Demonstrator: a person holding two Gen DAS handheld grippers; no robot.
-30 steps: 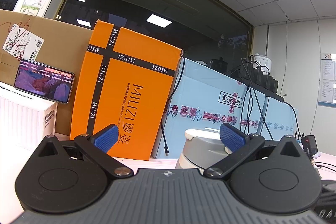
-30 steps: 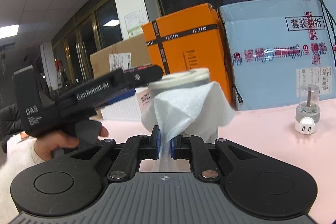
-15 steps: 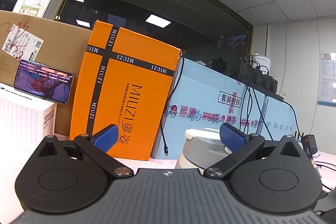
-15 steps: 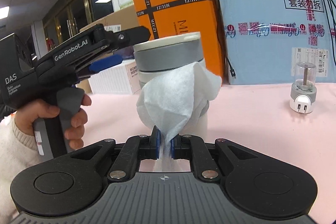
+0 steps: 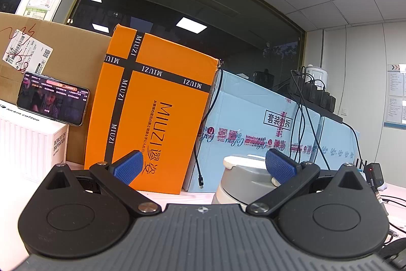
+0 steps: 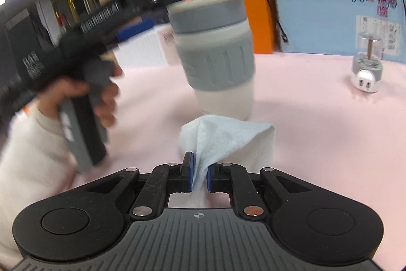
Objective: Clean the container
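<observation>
The container (image 6: 215, 55) is a white cup with a grey sleeve and a grey lid, upright on the pink table (image 6: 317, 131). My right gripper (image 6: 199, 169) is shut on a white cloth (image 6: 223, 139), which hangs low in front of the cup's base, apart from its side. In the left wrist view the container's lid (image 5: 243, 169) sits between the wide-open jaws of my left gripper (image 5: 203, 164), close to the right pad (image 5: 280, 166); whether they touch is unclear. A person's hand (image 6: 101, 93) holds that gripper left of the cup.
Behind the cup stand an orange box (image 5: 152, 118), a light blue box (image 5: 253, 123) with cables (image 5: 299, 118) hanging over it, and a brown carton (image 5: 63, 55). A phone (image 5: 53, 98) leans on a white box (image 5: 28, 144). A small plug lamp (image 6: 366, 70) stands at right.
My right gripper has dropped with the cloth from the container's side down to the table in front of its base. The left gripper has barely moved.
</observation>
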